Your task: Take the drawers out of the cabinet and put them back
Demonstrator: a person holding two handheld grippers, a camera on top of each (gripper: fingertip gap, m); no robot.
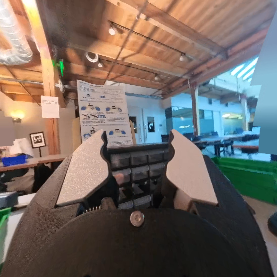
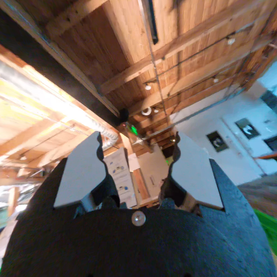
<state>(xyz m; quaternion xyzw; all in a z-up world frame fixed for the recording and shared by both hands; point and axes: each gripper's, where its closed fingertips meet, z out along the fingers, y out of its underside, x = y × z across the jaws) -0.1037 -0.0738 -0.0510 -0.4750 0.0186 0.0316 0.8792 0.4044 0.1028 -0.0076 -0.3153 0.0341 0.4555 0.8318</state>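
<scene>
progress: early, most drawers (image 1: 138,158) seen seated in cabinet (image 1: 137,146) | left hand-held gripper (image 1: 137,138) wide, empty, facing cabinet | right hand-held gripper (image 2: 137,140) wide, empty, aimed ceilingward

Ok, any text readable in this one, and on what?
Instruction poster behind the cabinet: print and pictures, mostly blurred, not quoted here.
White sheet on the wooden post: small print, unreadable.
Framed marker: black-and-white pattern, no words.
Green lit sign at the ceiling: seen edge-on, unreadable.
Drawers: no labels visible.
Right wrist view: nothing legible, all motion-blurred.
</scene>
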